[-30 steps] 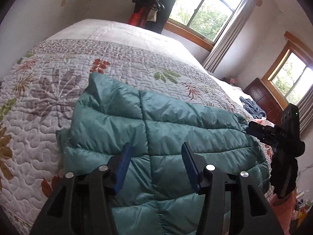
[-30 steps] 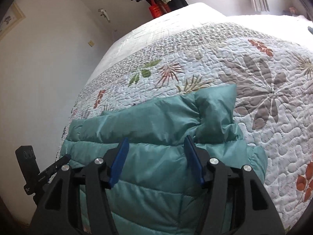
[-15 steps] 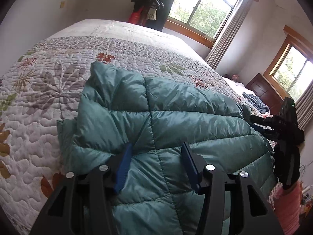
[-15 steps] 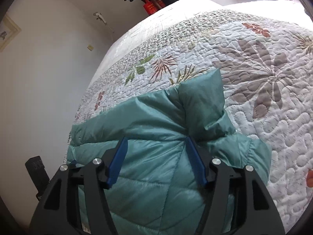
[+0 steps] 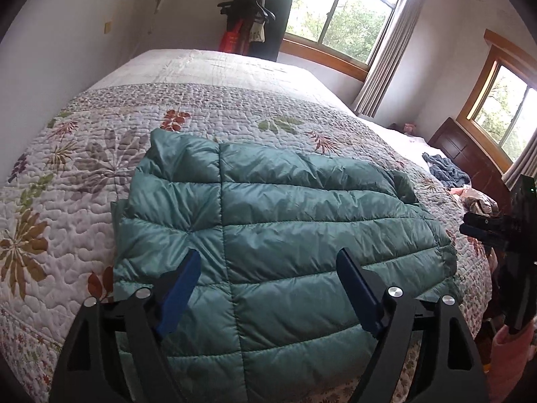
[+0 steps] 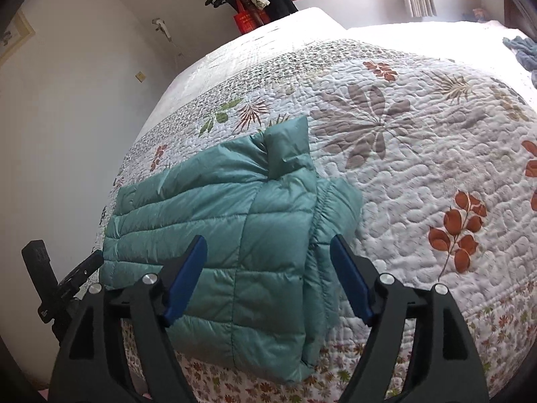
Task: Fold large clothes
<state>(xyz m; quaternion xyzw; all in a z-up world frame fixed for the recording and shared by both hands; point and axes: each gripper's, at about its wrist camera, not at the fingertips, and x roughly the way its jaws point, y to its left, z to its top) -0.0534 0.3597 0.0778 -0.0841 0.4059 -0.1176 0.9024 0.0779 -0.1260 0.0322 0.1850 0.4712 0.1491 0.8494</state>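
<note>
Jacket [image 5: 275, 221] folded on floral quilt [image 5: 84, 168] — windowed bedroom

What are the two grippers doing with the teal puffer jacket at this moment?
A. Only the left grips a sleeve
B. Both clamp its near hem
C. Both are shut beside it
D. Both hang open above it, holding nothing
D: the left gripper and right gripper both show blue fingers spread wide, with the folded teal puffer jacket lying free on the quilt below.

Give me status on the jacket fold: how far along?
Looks done: the teal puffer jacket lies on the quilted bedspread as a compact block, with one layer doubled under its edge. In hand: nothing; the left gripper and right gripper both hover with jaws open and nothing between them. Left: possibly a final fold or tidying; the collar corner sticks out.
</note>
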